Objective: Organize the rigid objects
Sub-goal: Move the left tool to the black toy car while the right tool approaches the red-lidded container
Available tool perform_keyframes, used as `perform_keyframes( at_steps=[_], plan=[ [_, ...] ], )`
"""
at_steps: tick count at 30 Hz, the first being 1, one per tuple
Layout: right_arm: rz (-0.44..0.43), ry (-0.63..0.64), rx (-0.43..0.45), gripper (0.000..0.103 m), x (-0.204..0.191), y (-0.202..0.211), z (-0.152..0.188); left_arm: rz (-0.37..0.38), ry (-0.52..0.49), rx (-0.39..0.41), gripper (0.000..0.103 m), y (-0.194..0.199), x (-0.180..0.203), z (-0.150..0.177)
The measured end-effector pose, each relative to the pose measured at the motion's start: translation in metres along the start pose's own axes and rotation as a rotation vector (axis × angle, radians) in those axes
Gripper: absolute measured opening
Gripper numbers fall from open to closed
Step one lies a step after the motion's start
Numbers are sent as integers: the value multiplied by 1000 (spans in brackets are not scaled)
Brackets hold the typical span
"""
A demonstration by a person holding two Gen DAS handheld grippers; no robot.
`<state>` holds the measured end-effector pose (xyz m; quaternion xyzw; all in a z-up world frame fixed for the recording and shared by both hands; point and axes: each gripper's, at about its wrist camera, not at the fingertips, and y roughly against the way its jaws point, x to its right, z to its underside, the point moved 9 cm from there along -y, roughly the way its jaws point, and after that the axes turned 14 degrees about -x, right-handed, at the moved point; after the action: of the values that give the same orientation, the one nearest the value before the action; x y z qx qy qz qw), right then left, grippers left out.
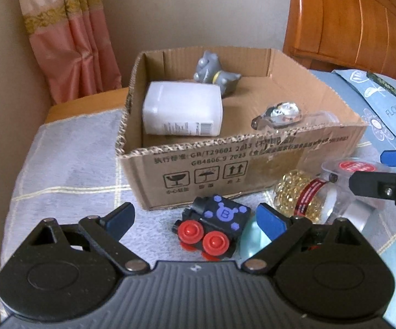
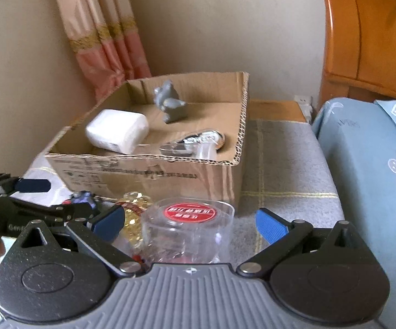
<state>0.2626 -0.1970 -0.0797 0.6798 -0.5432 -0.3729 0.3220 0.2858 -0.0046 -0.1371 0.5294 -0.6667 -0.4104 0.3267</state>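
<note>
Both grippers spread wide, gripping nothing: left gripper [image 1: 195, 219] over a blocky plastic toy train [image 1: 211, 229], right gripper [image 2: 189, 222] around a clear glass jar [image 2: 188, 230]. Corrugated cardboard box [image 1: 252, 164] sits behind on the fuzzy blanket [image 1: 69, 170].

Grey blanket [image 1: 69, 170] under cardboard box [image 1: 225, 170], toy [image 1: 214, 227].

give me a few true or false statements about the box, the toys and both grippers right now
1. The white plastic bottle lies inside the brown cardboard box. True.
2. The black toy block with red wheels is in the box. False: it lies on the grey blanket before the box.
3. The left hand-held gripper is open. True.
4. The right hand-held gripper is shut on the clear plastic jar with a red label. False: it is open around it.
</note>
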Motion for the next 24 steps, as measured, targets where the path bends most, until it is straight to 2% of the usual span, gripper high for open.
perform_keyframes(
  at_steps=[5,8,13,17,24],
  plan=[
    [22,-9,-37,103,9,-9,3,26,23,-10,95,-12,-3,-3],
    [-2,-25,-50,103,18,-11,8,37,38,-18,95,-15,-7,-4],
    [45,-24,-67,103,34,-9,17,-5,43,-48,95,-24,-17,4],
    [42,-48,-67,103,51,-7,23,-18,26,-57,96,-26,-25,15],
    [129,-48,-115,103,70,-18,36,-56,39,-68,96,-19,-46,24]
  ],
)
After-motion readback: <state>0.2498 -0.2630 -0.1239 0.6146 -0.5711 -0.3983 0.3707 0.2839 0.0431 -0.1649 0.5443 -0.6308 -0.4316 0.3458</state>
